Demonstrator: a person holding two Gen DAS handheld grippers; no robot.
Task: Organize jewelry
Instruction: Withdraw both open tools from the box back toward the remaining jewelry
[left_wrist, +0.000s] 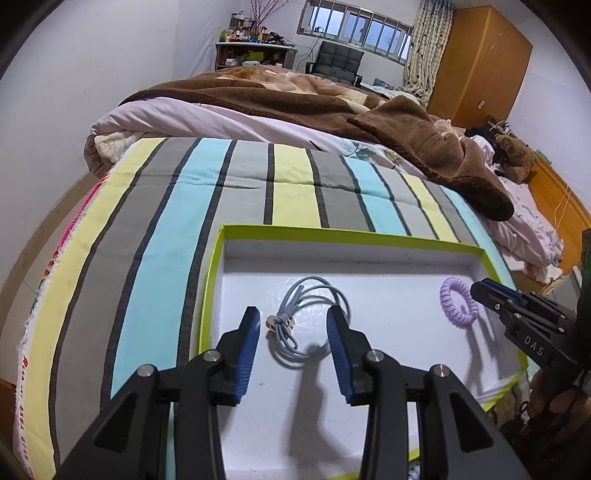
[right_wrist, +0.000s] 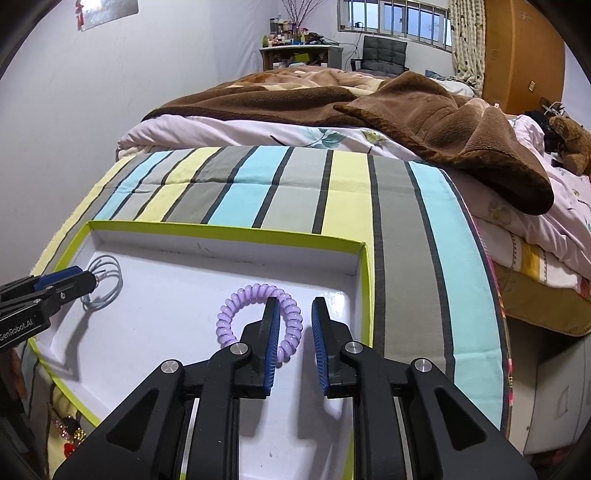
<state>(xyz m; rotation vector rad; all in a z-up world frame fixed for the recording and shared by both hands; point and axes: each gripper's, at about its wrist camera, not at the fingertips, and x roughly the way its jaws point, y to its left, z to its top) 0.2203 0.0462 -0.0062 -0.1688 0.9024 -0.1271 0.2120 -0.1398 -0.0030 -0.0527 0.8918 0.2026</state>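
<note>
Jewelry lies in a shallow white tray with a lime-green rim (left_wrist: 221, 258), which rests on a striped bedcover (left_wrist: 291, 184). A grey-blue cord necklace (left_wrist: 314, 306) is coiled loosely on the tray floor just ahead of the left gripper (left_wrist: 293, 325), between the lines of its two fingers; its small knotted clasp with pale beads sits near the left finger, too small to make out well. The left gripper's jaws stand wide apart and hold nothing.

A lilac spiral coil bracelet (right_wrist: 236, 314) lies just before the right gripper (right_wrist: 293, 314). The right gripper's left finger covers part of the ring, so its near right arc is hidden; the jaws are parted, and whether a pad touches the coil cannot be told. Seen from the left wrist, that gripper's tip sits just beside the bracelet.

Beaded trinkets (right_wrist: 68, 432) below the tray's near left corner are dim and cut off.
</note>
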